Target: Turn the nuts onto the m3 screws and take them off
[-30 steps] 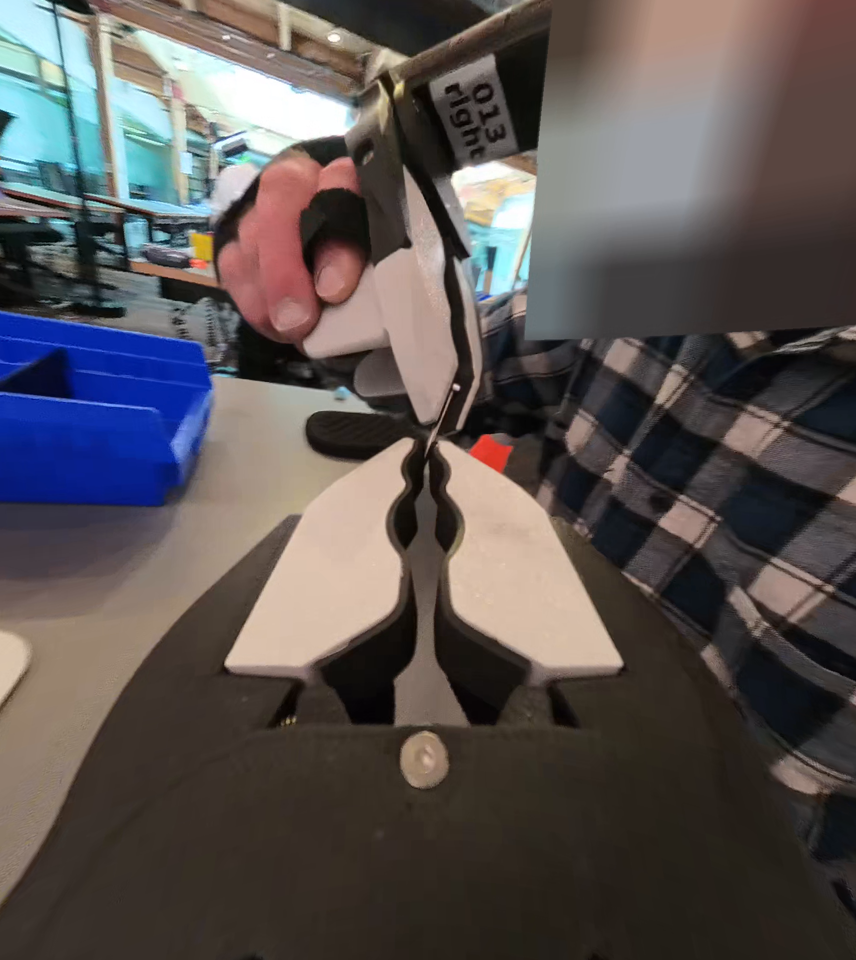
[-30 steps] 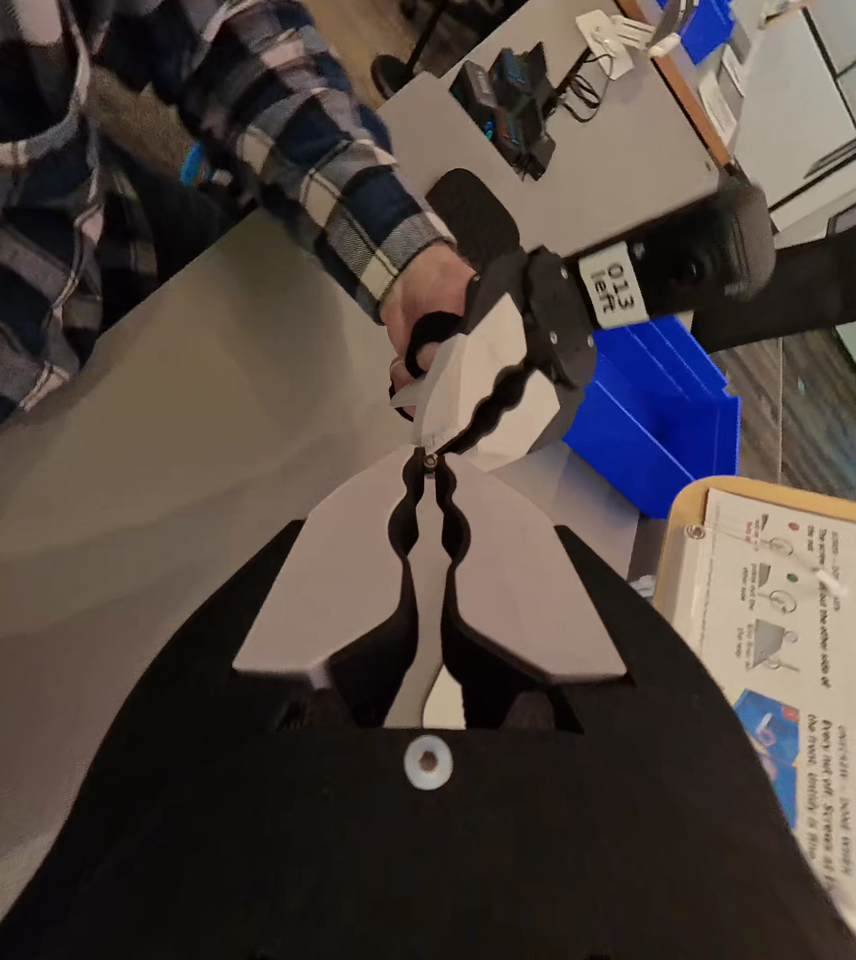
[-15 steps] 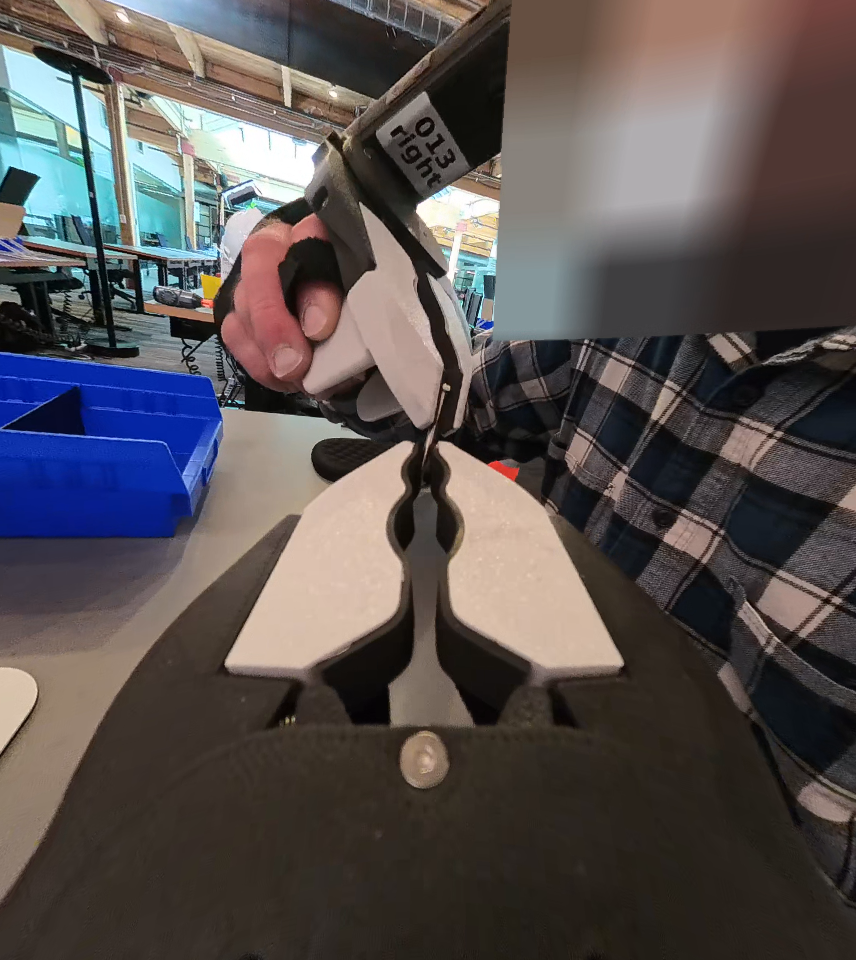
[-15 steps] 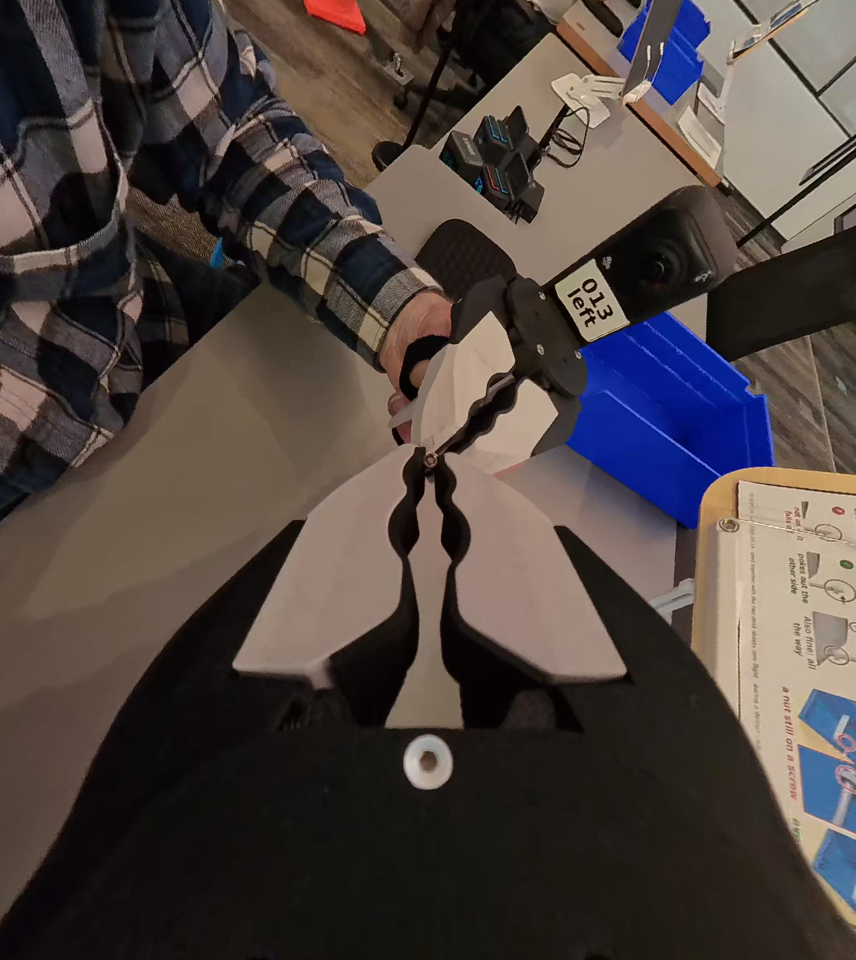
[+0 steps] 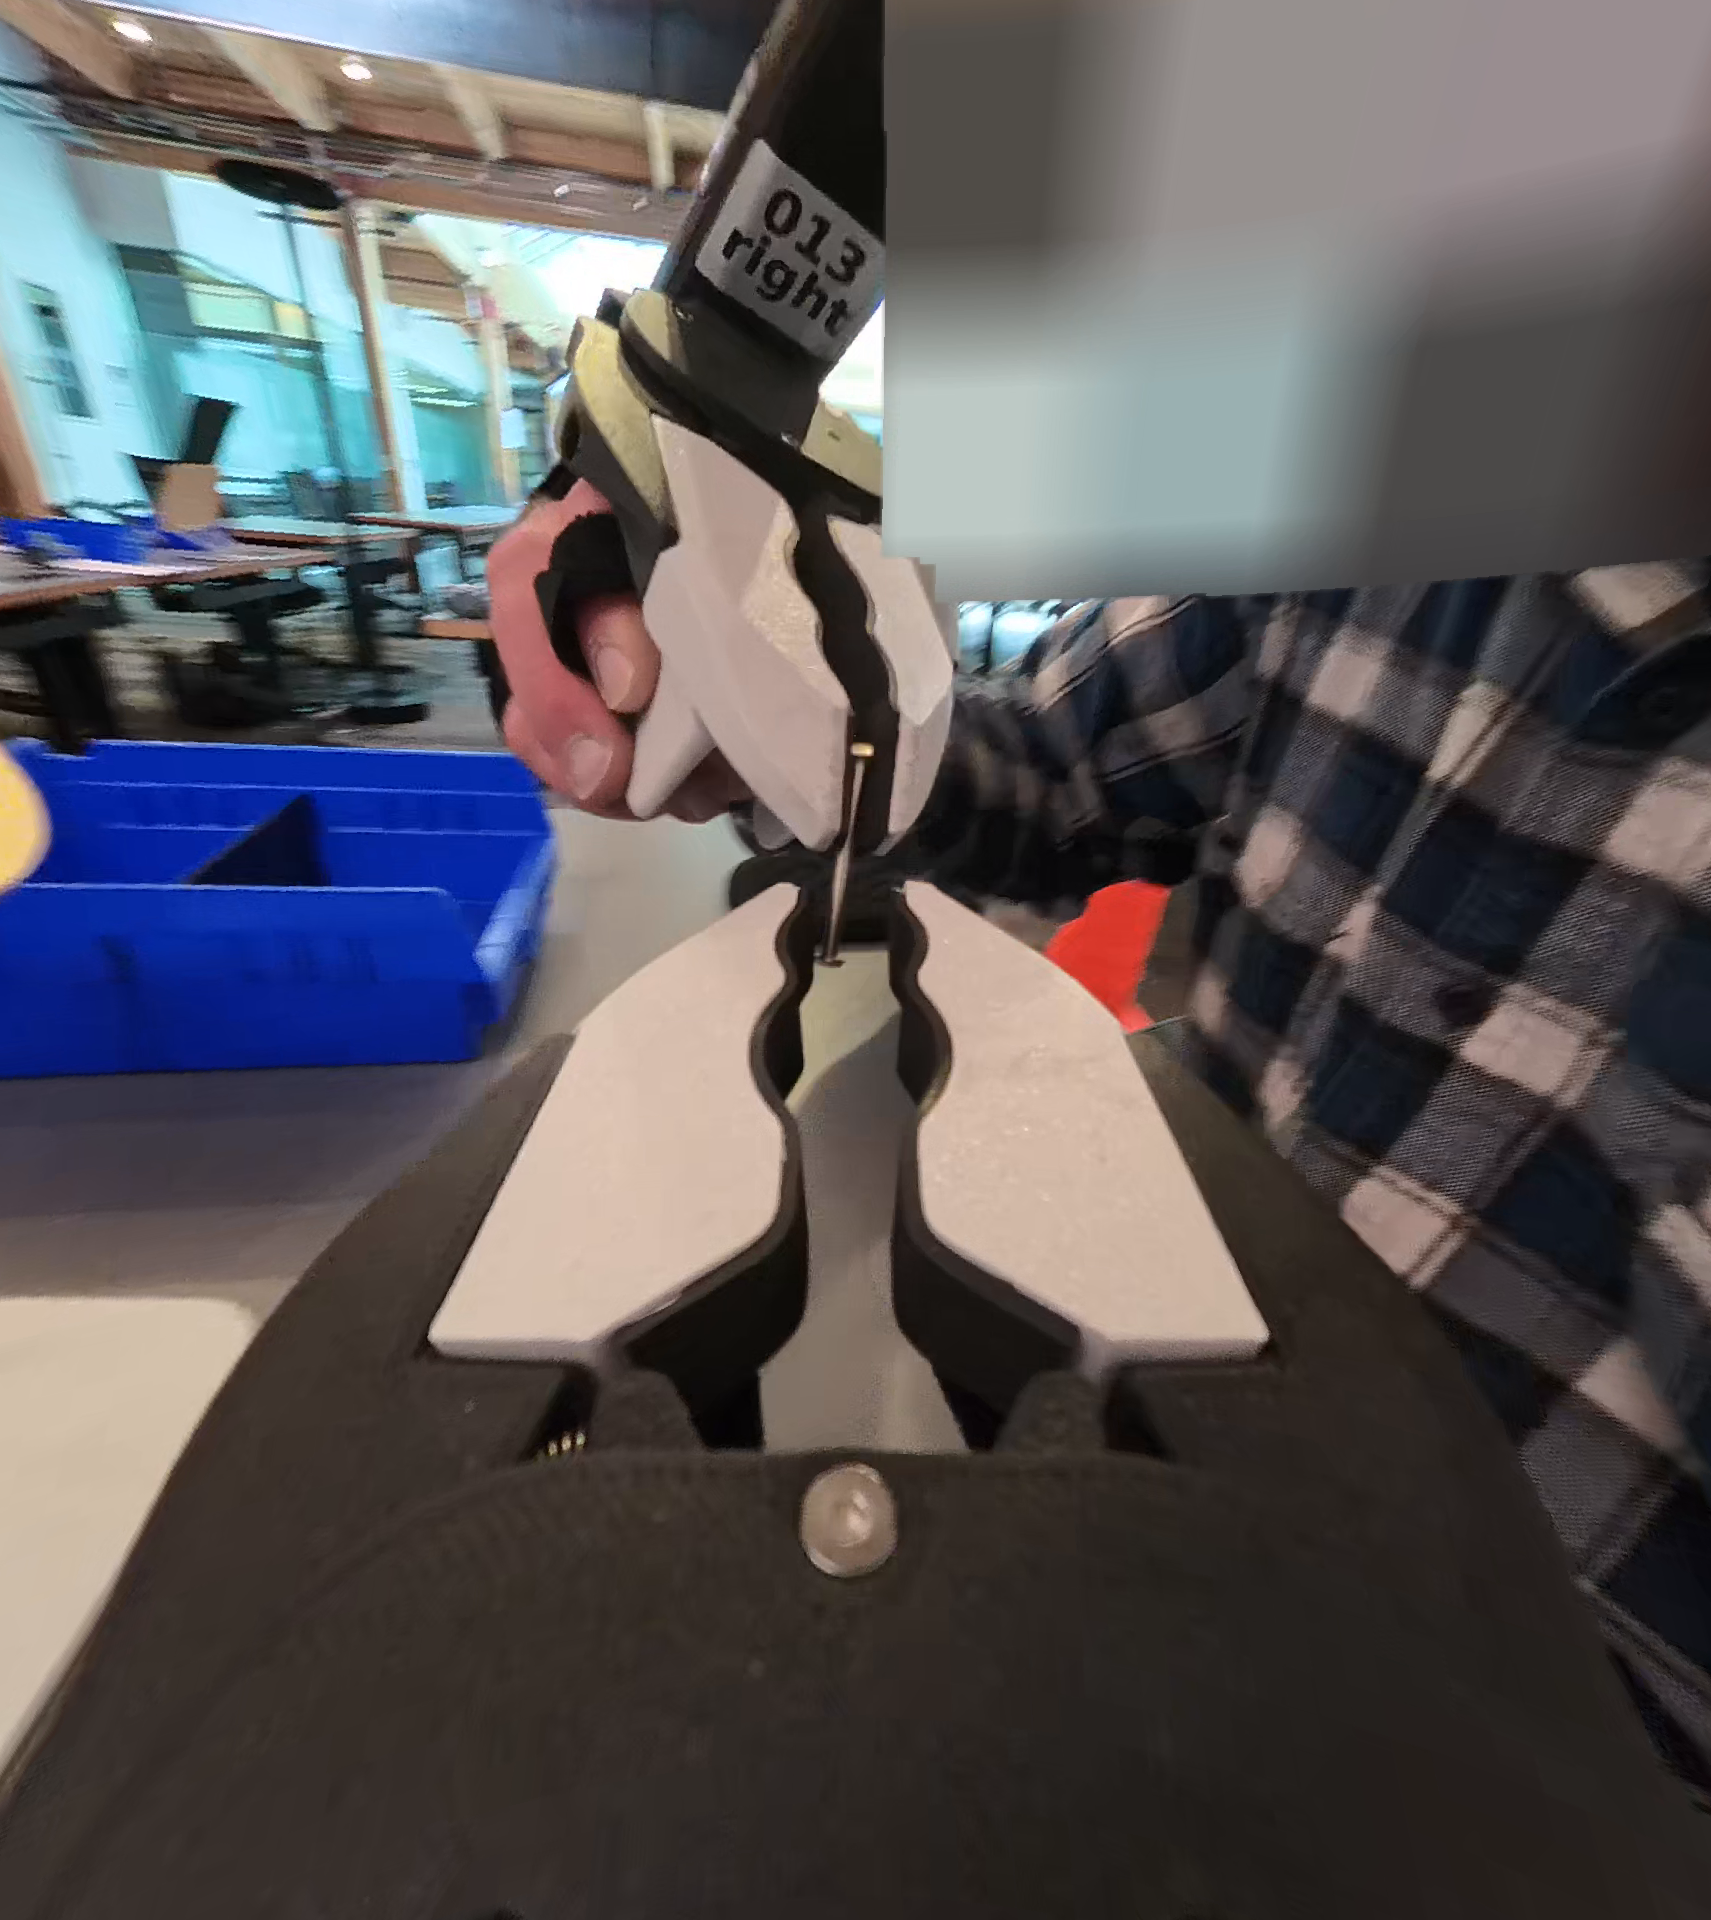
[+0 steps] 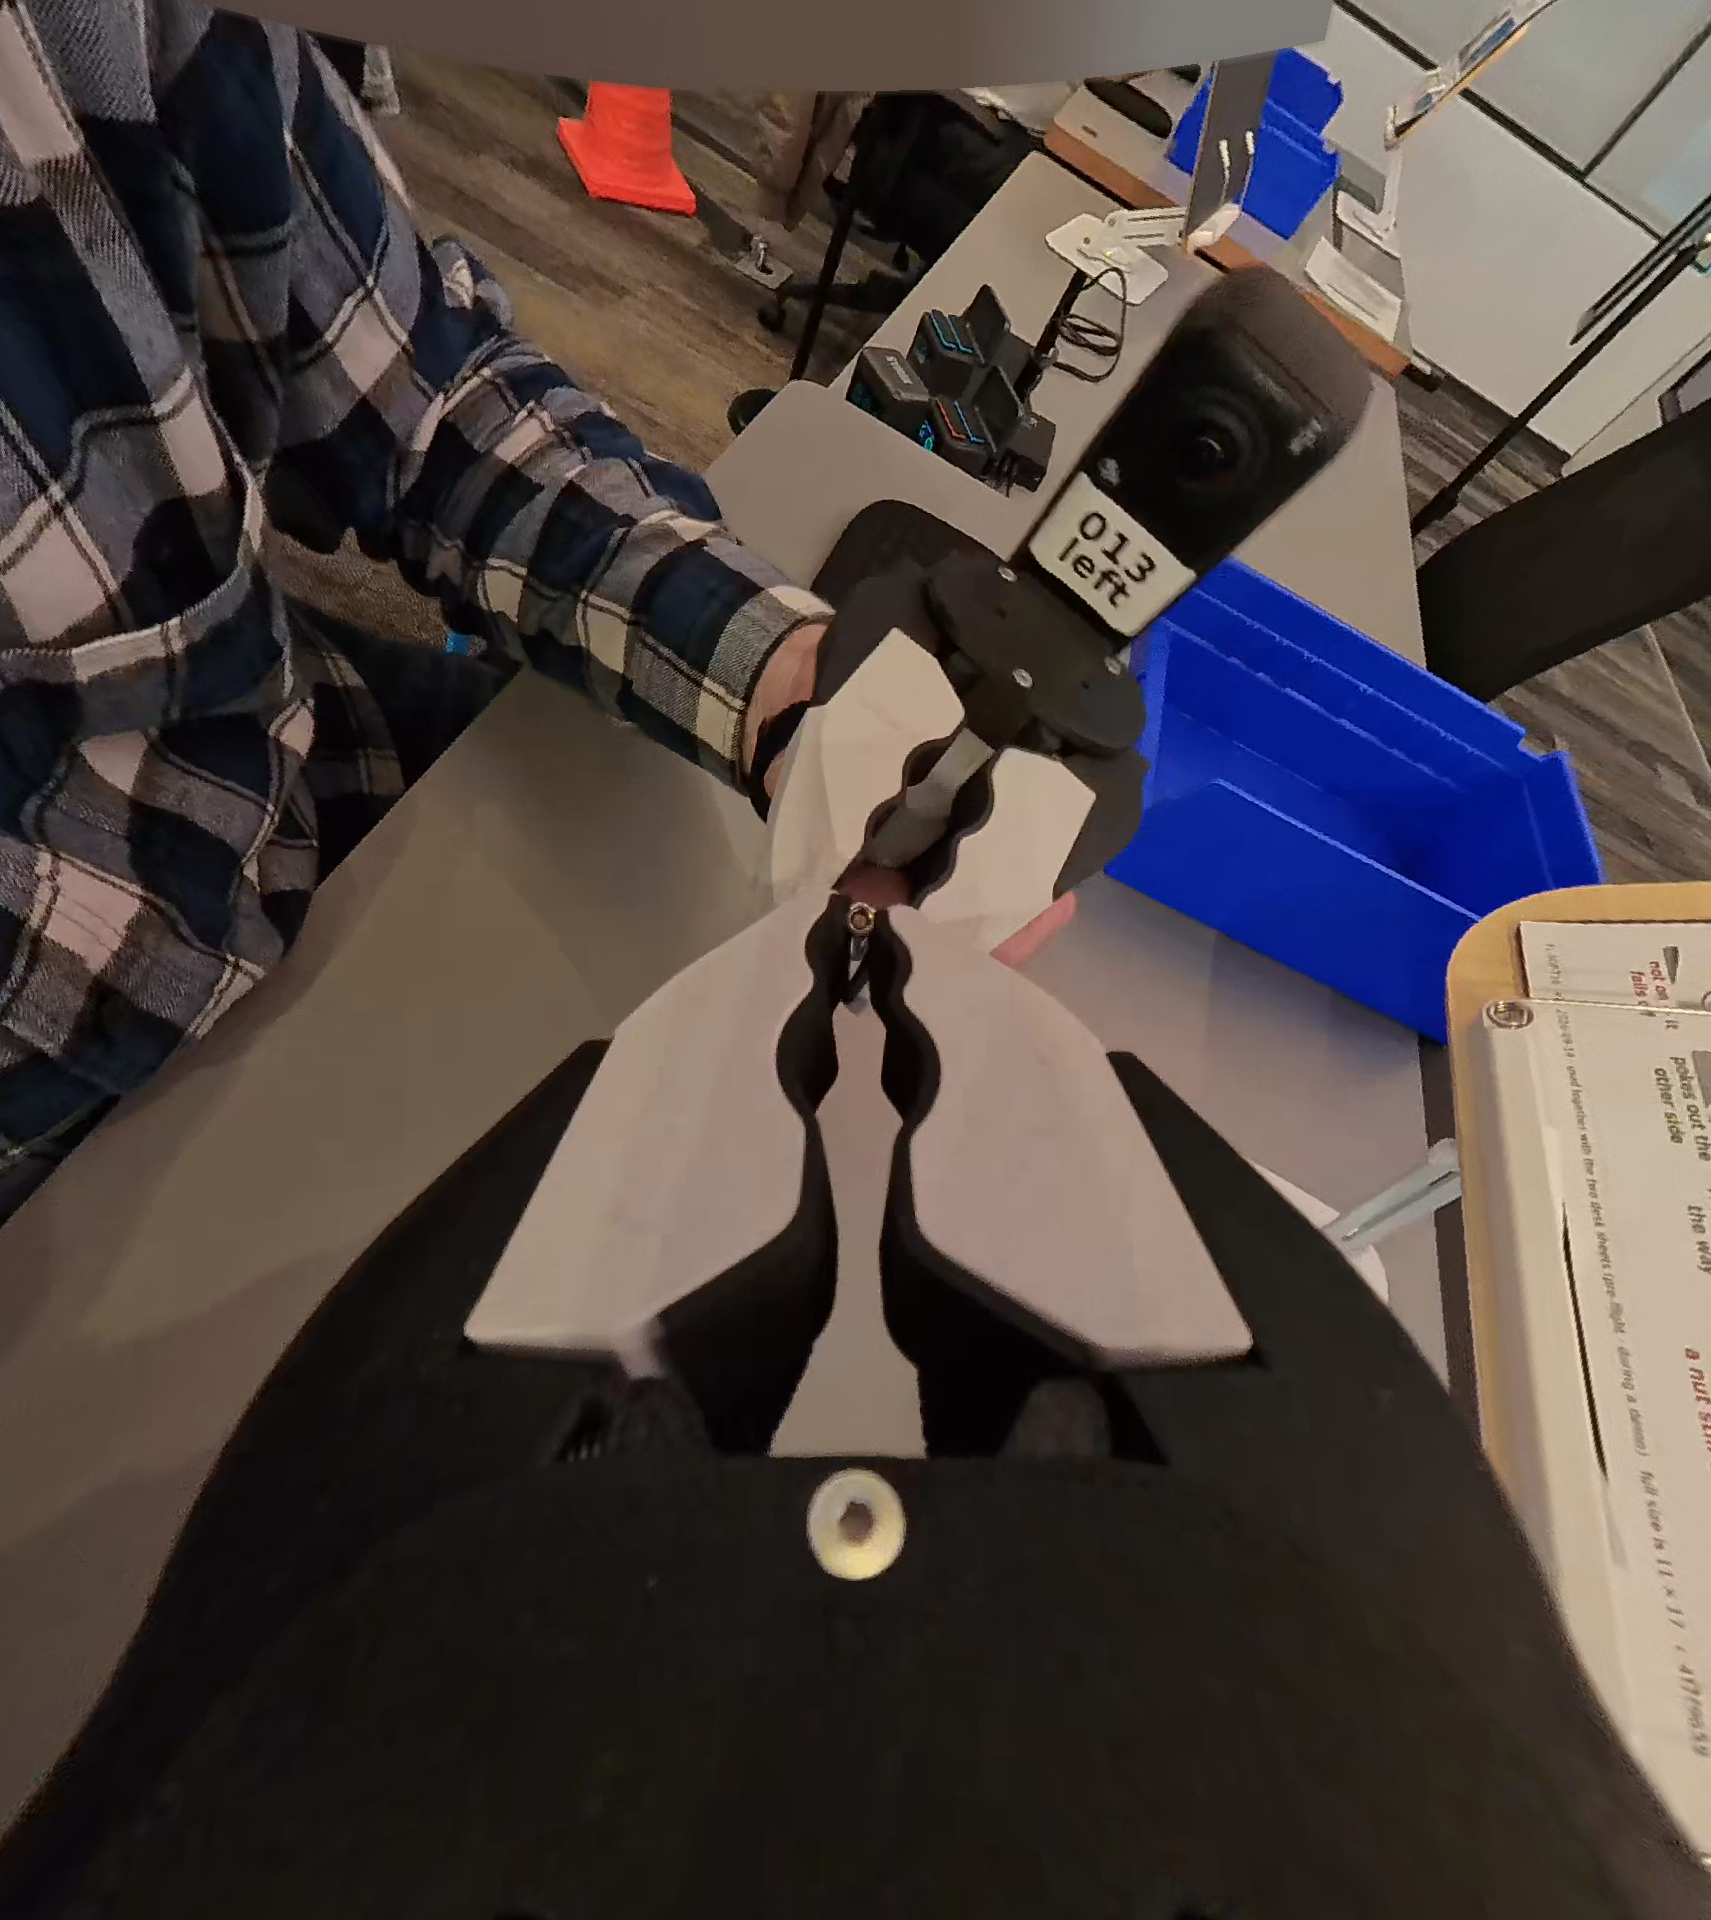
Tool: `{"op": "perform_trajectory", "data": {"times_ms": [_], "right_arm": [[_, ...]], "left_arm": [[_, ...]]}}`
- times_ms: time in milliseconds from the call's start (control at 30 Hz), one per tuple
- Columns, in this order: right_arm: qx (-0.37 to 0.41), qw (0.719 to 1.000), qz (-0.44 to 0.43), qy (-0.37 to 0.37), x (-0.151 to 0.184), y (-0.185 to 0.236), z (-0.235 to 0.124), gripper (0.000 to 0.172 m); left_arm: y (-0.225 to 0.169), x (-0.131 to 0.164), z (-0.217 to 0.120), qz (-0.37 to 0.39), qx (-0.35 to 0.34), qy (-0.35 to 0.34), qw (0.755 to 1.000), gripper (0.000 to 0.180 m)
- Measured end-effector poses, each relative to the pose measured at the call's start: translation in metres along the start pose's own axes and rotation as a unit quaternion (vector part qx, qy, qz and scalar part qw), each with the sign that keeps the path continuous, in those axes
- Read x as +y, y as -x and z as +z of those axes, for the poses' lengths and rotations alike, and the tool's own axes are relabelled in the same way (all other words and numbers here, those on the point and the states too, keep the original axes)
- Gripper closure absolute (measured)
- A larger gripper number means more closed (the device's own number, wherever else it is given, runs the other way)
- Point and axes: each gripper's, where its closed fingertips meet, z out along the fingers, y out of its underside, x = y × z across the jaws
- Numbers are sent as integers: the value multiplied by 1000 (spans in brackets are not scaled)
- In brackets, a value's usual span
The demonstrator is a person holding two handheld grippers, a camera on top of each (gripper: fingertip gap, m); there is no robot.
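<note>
- Left wrist view: my left gripper (image 5: 846, 925) is standing slackened, its two white fingers (image 5: 664, 1122) parted with a clear strip of grey table (image 5: 207, 1195) showing between the black pads.
- A thin metal screw (image 5: 846, 852) is hanging tip-down into that gap, close to the left pad; neither pad is pressing on it as far as I can see, so my left fingers are gripping nothing.
- Just beyond, my right gripper (image 5: 856, 821) is pointing down over the left one, clenching the screw near its head between its fingertips, the shank sticking out below them.
- A hand (image 5: 570, 665) is wrapping around the right gripper's handle, and a plaid sleeve (image 5: 1453, 883) is filling the right side.
- Farther left a blue bin (image 5: 207, 935) is sitting on the table, with a red thing (image 5: 1105, 935) behind my right finger.
- Right wrist view: my right gripper (image 6: 859, 935) is pinching the screw (image 6: 859, 940) at the very tips, its round head (image 6: 861, 916) facing the camera and the shank running back between the black pads.
- Just past the tips, my left gripper (image 6: 882, 862) is facing me with its wavy jaws apart.
- Beyond it the blue bin (image 6: 1350, 790) is resting on the table, a printed instruction sheet (image 6: 1661, 1247) on a pale board is lying at the right, and black chargers (image 6: 955, 405) are standing on a far table.
</note>
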Motion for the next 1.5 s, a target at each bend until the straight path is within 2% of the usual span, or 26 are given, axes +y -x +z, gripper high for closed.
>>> {"op": "perform_trajectory", "data": {"times_ms": [100,200,400,633,700,800,867,967,1067,1167,1233,1333,1400,1500], "right_arm": [[8,999,36,-18,0,-4,-2,167],[24,997,69,-27,2,-9,-4,167],[51,985,158,-53,8,-14,-6,167],[87,967,223,-86,12,-18,-13,167],[89,970,210,-81,13,-16,-13,167],[77,981,164,-66,10,-11,-13,167],[68,991,114,-35,10,-8,-12,167],[47,999,24,5,8,-4,-14,167],[26,997,-49,47,9,-1,-13,167],[32,995,-74,65,9,-5,-16,167],[50,997,-43,50,9,-13,-30,167],[158,983,35,88,42,-44,-81,167],[245,957,120,98,77,-65,-134,167],[329,903,239,142,149,-77,-199,167]], "left_arm": [[8,3,0,49,-57,29,997,166],[22,5,-1,105,-140,60,983,163],[35,7,0,231,-274,127,925,168],[35,4,3,281,-330,147,889,177],[32,6,6,267,-319,157,896,177],[24,7,11,196,-261,146,934,177],[17,6,11,131,-206,133,961,177],[5,6,11,39,-105,113,987,177],[3,11,9,-21,-46,106,993,177],[6,14,8,-53,-27,93,994,177],[10,19,2,-50,-41,93,994,177],[21,21,-13,-54,-76,65,994,177],[30,24,-22,-56,-101,52,992,177],[38,29,-22,-68,-114,36,991,177]]}}
